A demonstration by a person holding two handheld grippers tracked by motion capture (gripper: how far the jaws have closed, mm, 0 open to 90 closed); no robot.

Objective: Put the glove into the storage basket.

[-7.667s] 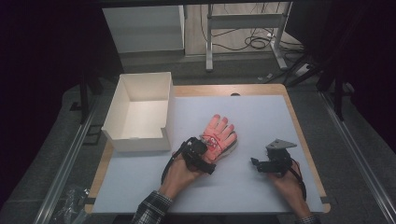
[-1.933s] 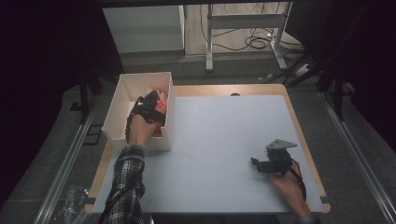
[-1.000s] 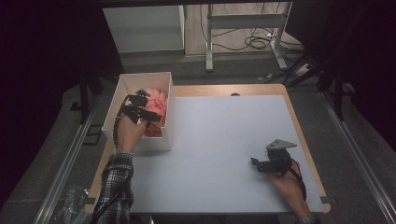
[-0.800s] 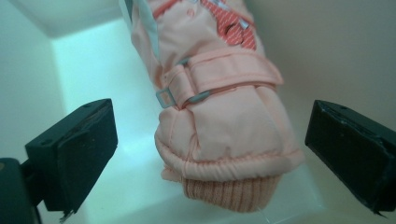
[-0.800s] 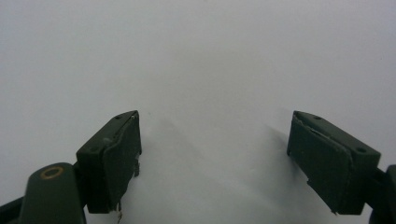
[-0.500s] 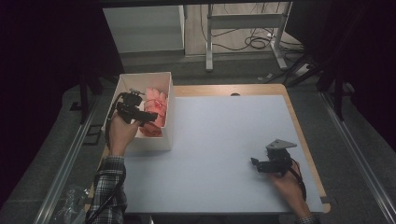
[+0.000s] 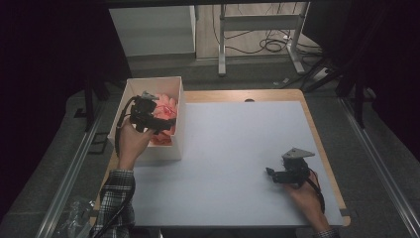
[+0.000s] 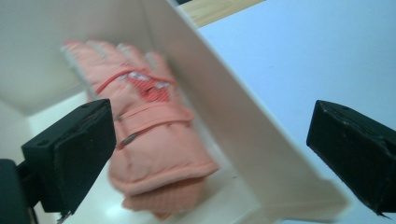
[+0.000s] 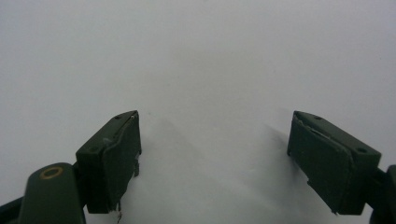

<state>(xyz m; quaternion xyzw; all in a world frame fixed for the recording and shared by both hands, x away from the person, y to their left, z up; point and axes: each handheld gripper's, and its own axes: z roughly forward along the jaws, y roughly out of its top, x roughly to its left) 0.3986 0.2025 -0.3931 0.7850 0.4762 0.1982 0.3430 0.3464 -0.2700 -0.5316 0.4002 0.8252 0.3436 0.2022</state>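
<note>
A pink padded glove (image 8: 149,140) lies inside the white box (image 7: 177,148) at the table's left, against the box's right wall; the high view shows it too (image 7: 166,110). My left gripper (image 7: 161,125) hovers over the box with its jaws wide apart, nothing between them, and the glove lies free below it (image 8: 210,154). My right gripper (image 7: 269,172) rests low over the white table sheet at the front right, open and holding nothing (image 9: 215,158).
The white sheet (image 7: 237,139) covers most of the wooden table (image 7: 277,94), with broad free room between the box and the right hand. Beyond the far edge stand a white cabinet (image 7: 153,29) and a metal frame with cables (image 7: 262,29).
The left gripper carried the pink glove from the table's middle into the box, let it go, and has drawn back toward the box's near-left side. The right gripper has not moved.
</note>
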